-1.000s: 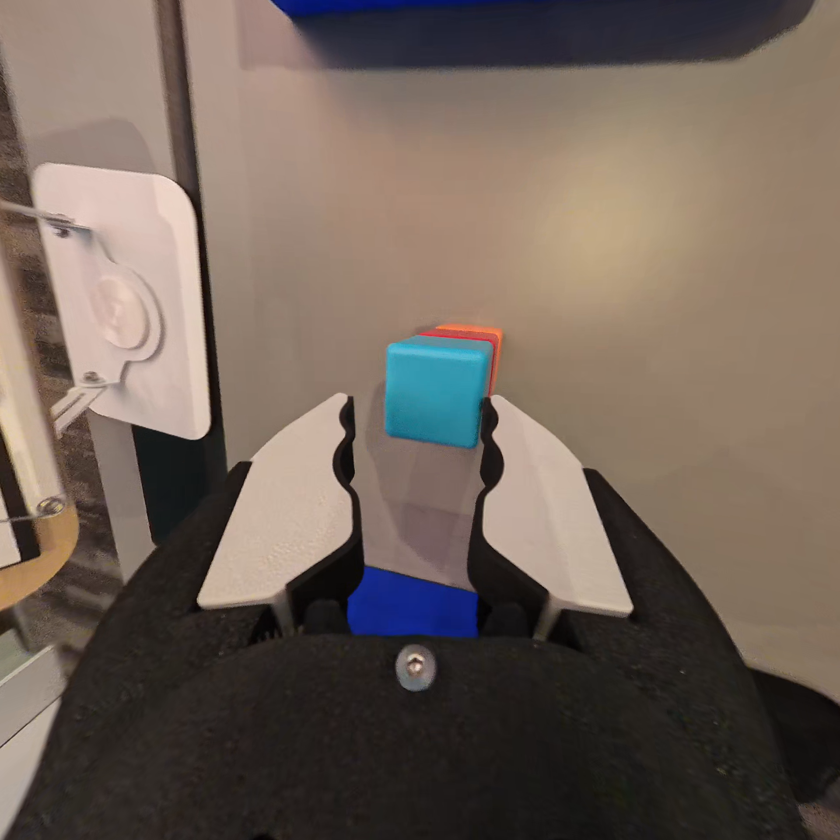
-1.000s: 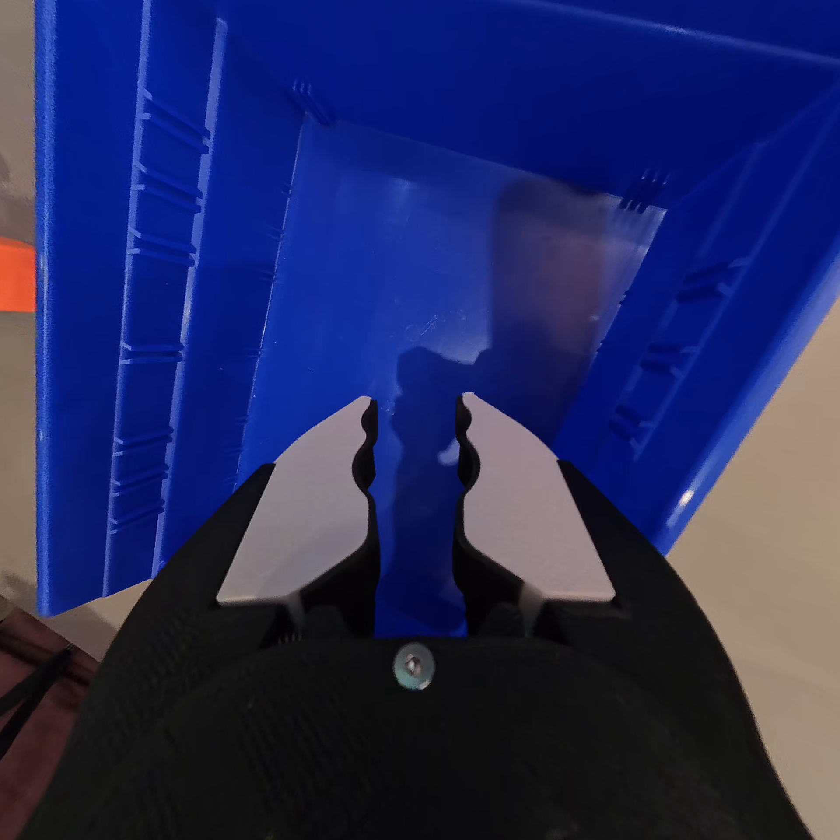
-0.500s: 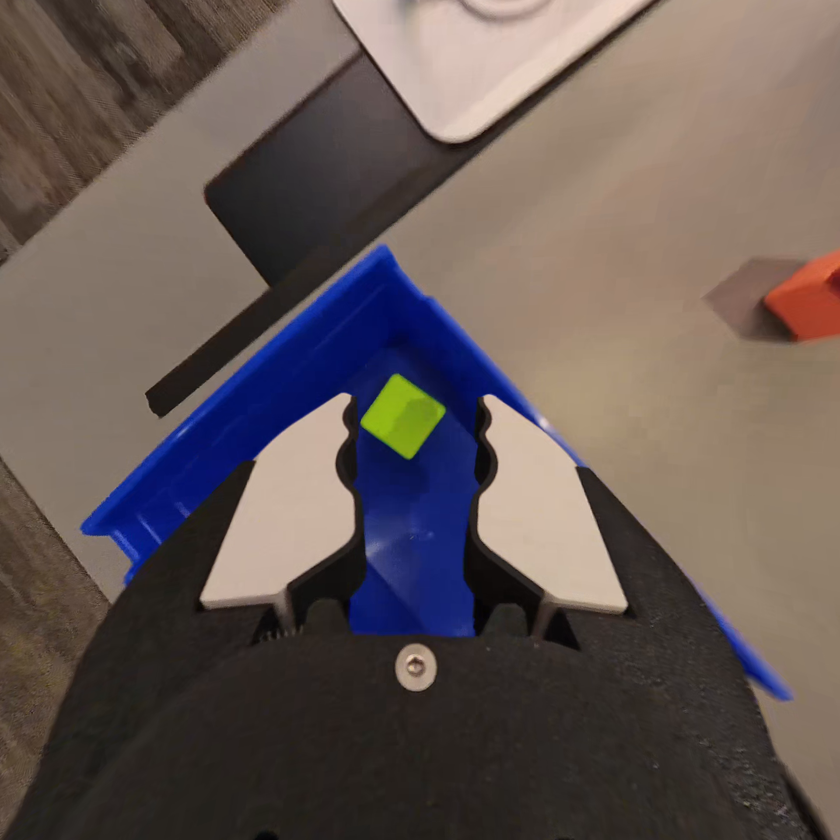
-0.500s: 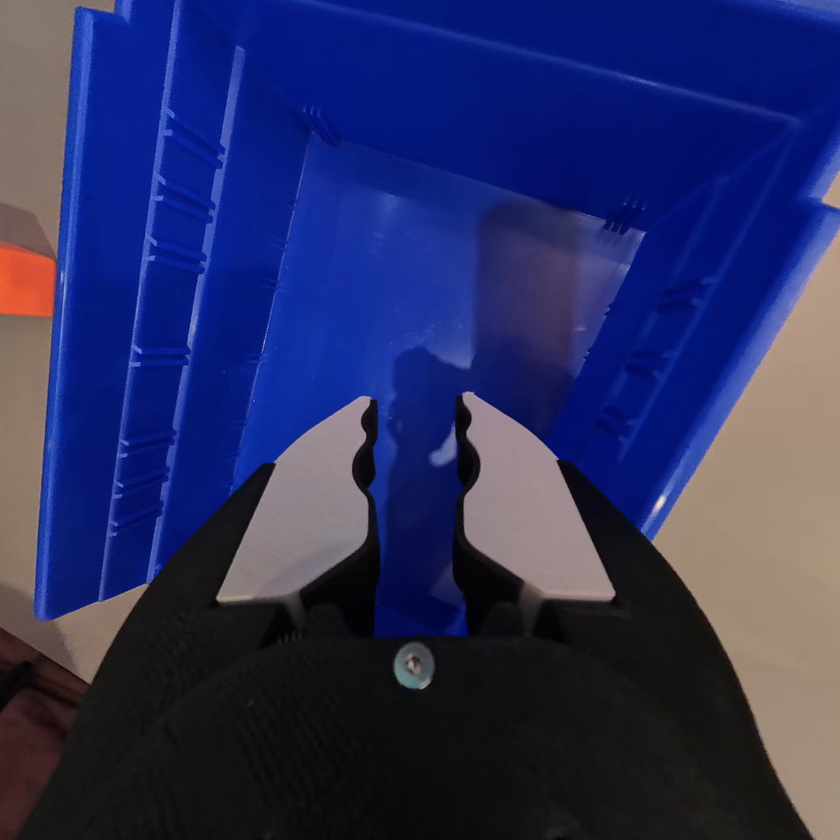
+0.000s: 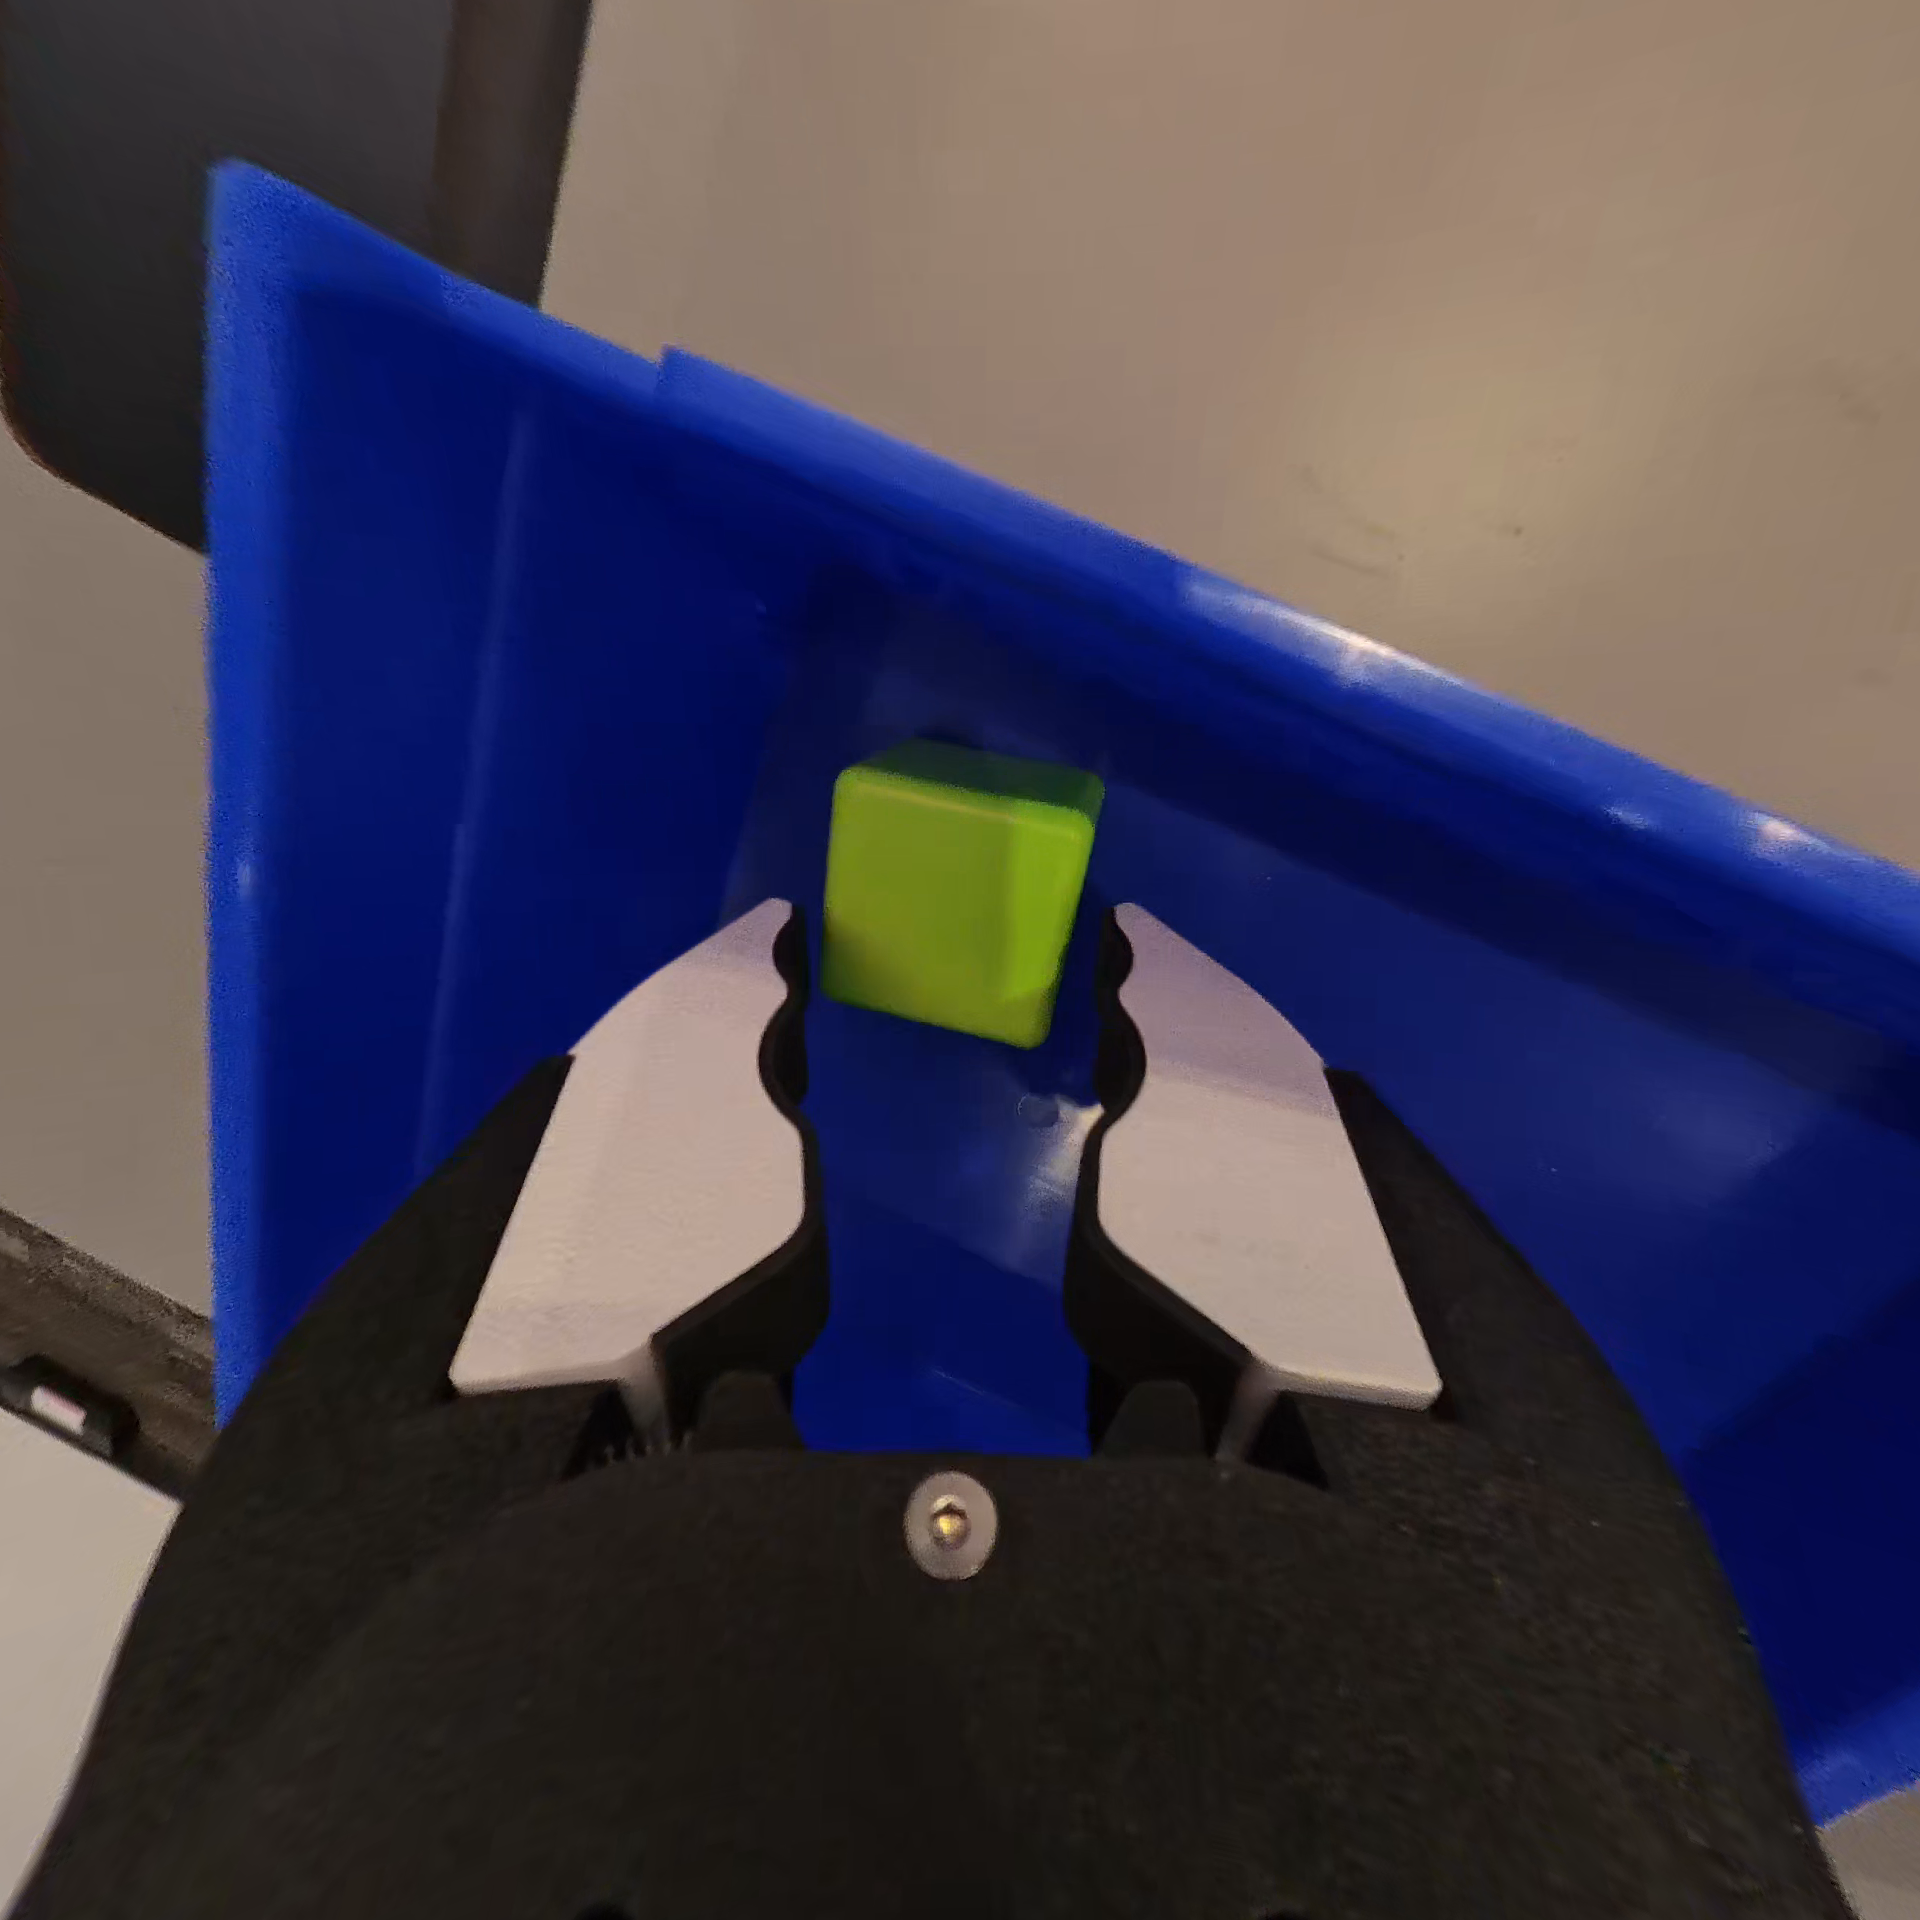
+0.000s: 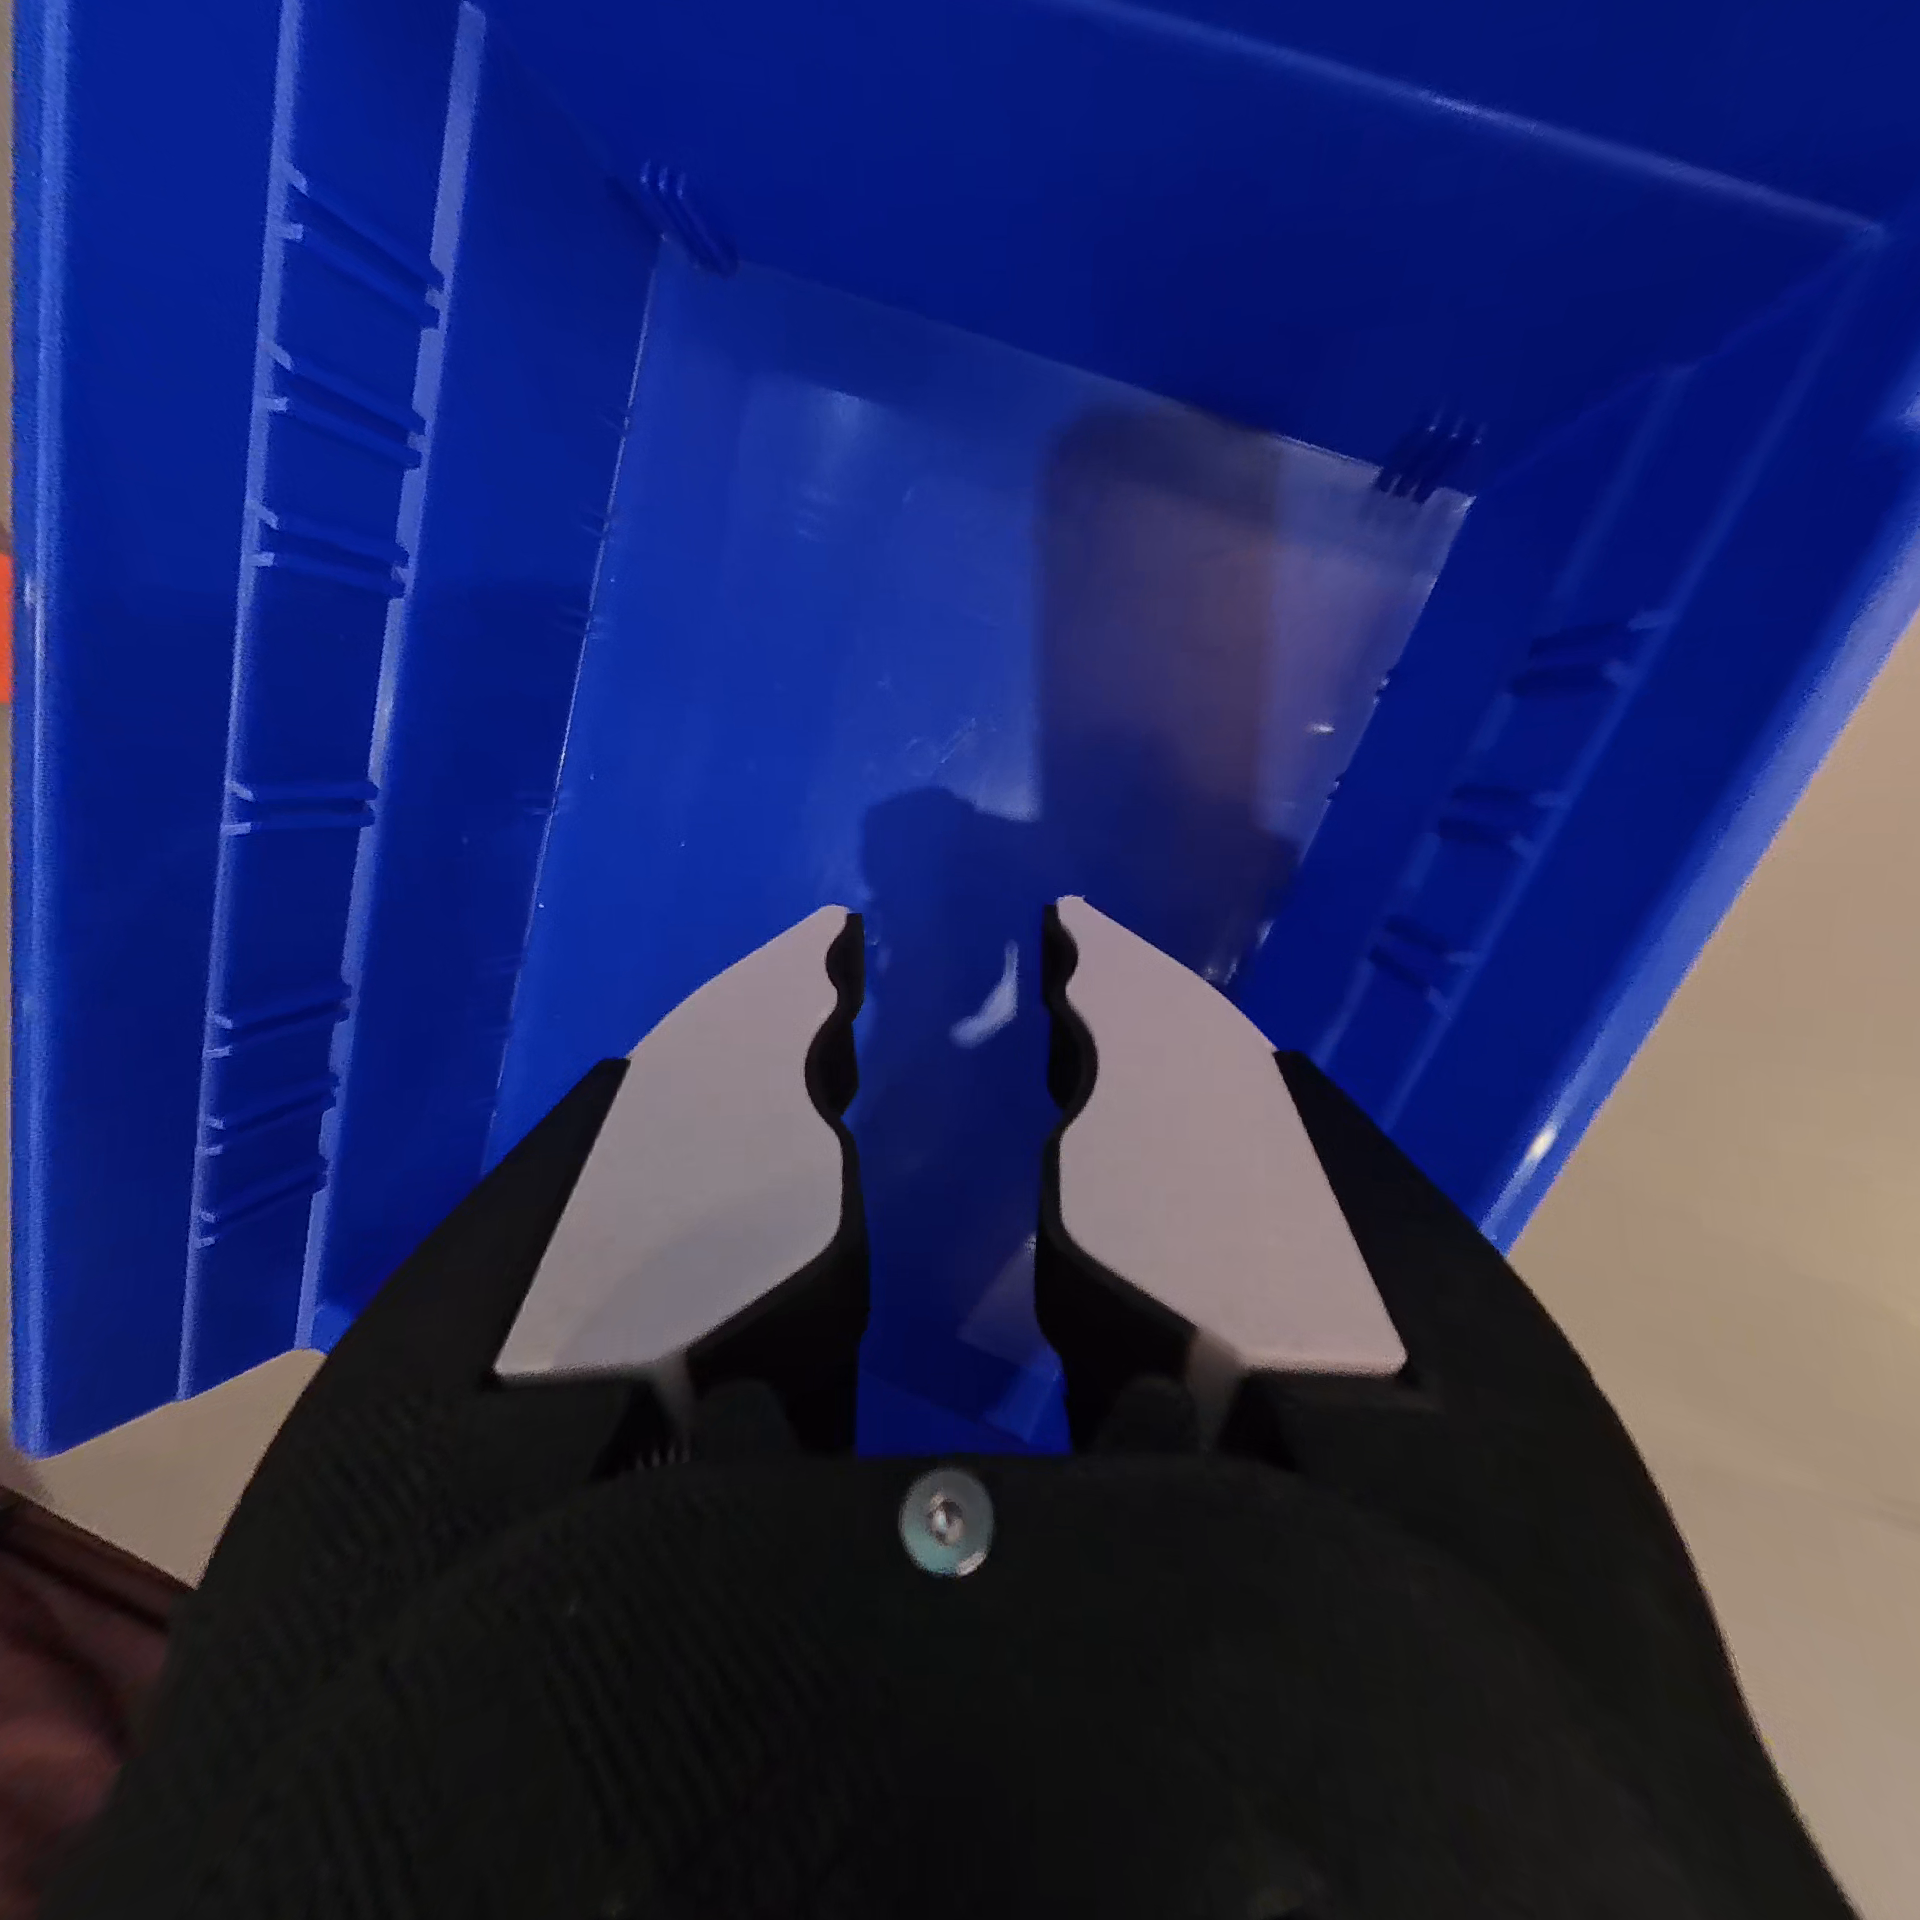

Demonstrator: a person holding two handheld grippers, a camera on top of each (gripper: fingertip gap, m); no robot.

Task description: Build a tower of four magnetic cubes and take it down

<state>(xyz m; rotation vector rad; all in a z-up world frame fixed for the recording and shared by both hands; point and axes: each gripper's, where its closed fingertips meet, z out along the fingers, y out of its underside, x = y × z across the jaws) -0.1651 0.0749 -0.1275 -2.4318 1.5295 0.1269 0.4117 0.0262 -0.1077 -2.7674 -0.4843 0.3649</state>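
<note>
A lime-green cube (image 5: 951,904) was seen lying on the floor of a blue bin (image 5: 468,727), close to the corner where two of its walls met. The left gripper (image 5: 951,920) was held just short of the cube, its jaws spread a little wider than the cube and closed on nothing; the near edge of the cube lay between the fingertips (image 5: 764,925), and whether either of them touched it could not be told. The bin's tall walls stood close on the left and behind the cube. The bin was set on a pale grey table (image 5: 1351,312), and a dark object (image 5: 83,260) was seen beyond the bin's far left corner.

In the right wrist view, the right gripper (image 6: 951,914) was held above the ribbed walls of a blue bin (image 6: 312,727), its jaws parted by a narrow gap and nothing held. A sliver of orange (image 6: 4,623) was visible at the left edge, outside the bin.
</note>
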